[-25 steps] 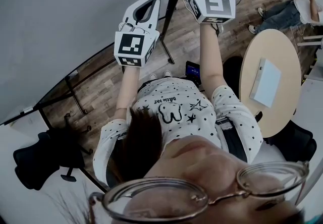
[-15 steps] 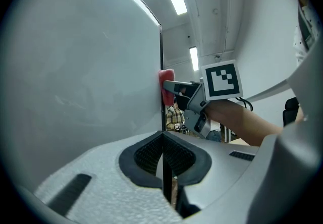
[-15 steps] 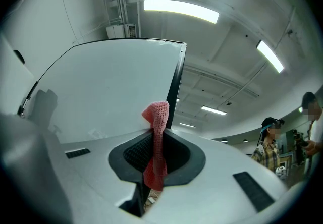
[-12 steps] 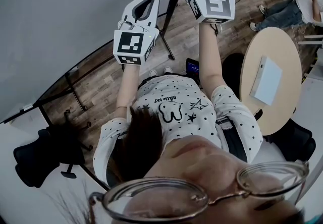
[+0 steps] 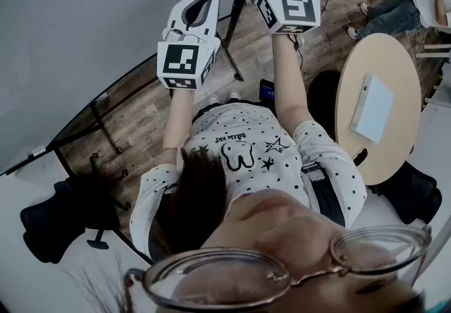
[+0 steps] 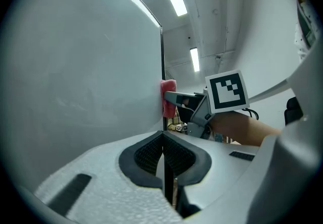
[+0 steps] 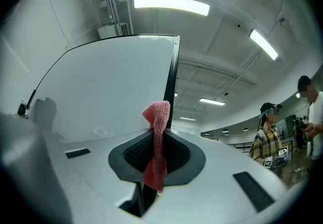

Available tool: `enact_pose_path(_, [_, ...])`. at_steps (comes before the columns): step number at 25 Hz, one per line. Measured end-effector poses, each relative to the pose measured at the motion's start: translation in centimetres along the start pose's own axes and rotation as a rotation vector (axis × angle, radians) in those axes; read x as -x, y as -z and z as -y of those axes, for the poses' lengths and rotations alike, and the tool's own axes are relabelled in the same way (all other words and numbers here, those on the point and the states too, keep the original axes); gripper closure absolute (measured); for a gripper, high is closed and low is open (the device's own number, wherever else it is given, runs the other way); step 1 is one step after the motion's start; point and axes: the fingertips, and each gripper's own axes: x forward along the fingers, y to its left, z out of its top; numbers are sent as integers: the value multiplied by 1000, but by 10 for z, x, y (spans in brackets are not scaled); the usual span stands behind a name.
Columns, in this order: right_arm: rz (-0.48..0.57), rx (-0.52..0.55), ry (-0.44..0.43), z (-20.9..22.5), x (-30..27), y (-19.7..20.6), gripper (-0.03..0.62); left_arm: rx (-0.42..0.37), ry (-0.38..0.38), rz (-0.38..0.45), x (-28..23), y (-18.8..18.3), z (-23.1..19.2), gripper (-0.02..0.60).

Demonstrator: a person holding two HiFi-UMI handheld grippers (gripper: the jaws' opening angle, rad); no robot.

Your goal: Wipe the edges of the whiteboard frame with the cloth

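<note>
White and glossy, the large whiteboard [image 5: 106, 15] fills the left. The left gripper [image 6: 162, 140] is clenched on its thin black frame edge [image 6: 162, 66]. Further right along that edge, the right gripper [image 7: 159, 140] pinches a pink knitted cloth [image 7: 157, 117]. The cloth's bunched top pokes past the jaw tips, against the frame.

A brown wood-plank floor [image 5: 141, 114] carries a round pale wooden tabletop [image 5: 380, 58] — on it lies one flat pale-blue rectangular pad [image 5: 372, 108]. Also on the floor are the black metal whiteboard stand [image 5: 106, 128] and, well apart, a black office chair [image 5: 60, 223].
</note>
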Motion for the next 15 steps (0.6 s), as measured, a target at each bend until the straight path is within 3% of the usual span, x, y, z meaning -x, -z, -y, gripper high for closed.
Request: enact_pose_path(15, [-45, -28, 23, -5, 10, 30, 562, -1, 7, -4, 0, 7, 5, 565])
